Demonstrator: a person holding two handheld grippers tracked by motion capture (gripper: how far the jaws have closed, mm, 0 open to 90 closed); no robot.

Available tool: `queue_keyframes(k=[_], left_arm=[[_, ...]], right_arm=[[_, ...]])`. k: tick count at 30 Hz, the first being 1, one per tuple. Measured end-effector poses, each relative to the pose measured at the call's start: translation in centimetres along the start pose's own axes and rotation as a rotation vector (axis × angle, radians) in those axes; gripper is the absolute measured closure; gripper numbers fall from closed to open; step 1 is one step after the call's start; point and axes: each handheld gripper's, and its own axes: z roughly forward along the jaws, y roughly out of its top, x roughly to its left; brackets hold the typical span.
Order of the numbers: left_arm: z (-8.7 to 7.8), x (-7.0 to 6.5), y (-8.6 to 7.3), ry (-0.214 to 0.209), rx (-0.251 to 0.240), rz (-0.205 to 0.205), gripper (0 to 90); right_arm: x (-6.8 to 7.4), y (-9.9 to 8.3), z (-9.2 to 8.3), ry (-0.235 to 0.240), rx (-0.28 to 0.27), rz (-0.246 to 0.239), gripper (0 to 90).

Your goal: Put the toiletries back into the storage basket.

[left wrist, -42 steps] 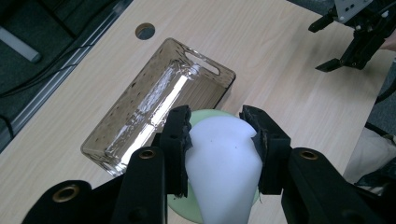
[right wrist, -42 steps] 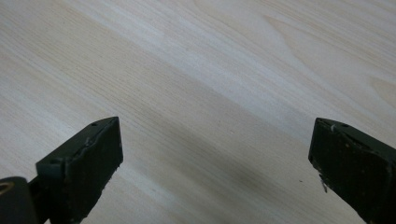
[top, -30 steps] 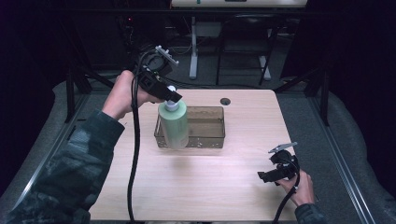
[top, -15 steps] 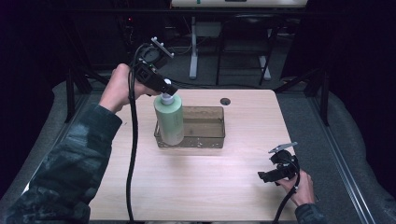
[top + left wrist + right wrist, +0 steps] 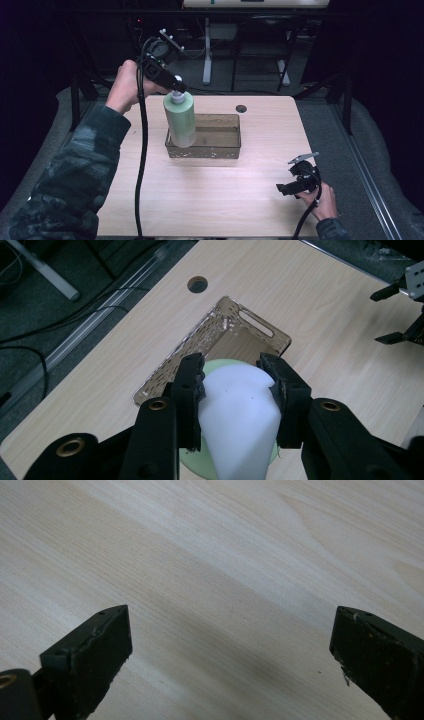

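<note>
The left claw point(image 5: 175, 85) is clenched on the white cap point(image 5: 240, 410) of a pale green bottle point(image 5: 180, 120), its two black jaws pressing the cap from either side; the bottle hangs upright over the left end of a clear brownish plastic tray point(image 5: 225, 150), its base down at the tray's left corner, though I cannot tell whether it touches the tray floor; the tray sits on the light wooden bench point(image 5: 210, 200), toward the far middle, with a slot handle point(image 5: 256, 323) cut in one short wall; nothing else lies inside the tray that I can make out. Just beyond the tray there is a round cable hole point(image 5: 241, 108) in the bench top; a black cable point(image 5: 142, 150) trails down from the left claw across the near left of the bench. The right claw point(image 5: 287, 187) rests low at the near right corner, well apart from the tray, held in the person's hand point(image 5: 322, 200); its jaws stand wide apart with bare wood grain between them, grasping nothing. Behind the bench, on the dark floor, stand the white leg of another table point(image 5: 206, 55) and some black frame struts point(image 5: 345, 95). The bottle's side is plain from where I stand; I can read no label or writing on it.
</note>
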Motion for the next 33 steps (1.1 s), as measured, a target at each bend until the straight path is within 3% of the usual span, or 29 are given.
queue_keyframes(k=[20,33], left_arm=[[1.0,1.5,0.3,0.028,-0.004,-0.040,62.8],[2.0,2.6,0.8,0.046,0.019,-0.064,62.8]], right_arm=[[0.0,0.0,-0.1,0.001,-0.002,0.002,3.1],[0.1,0.0,-0.1,0.003,-0.005,-0.002,3.2]])
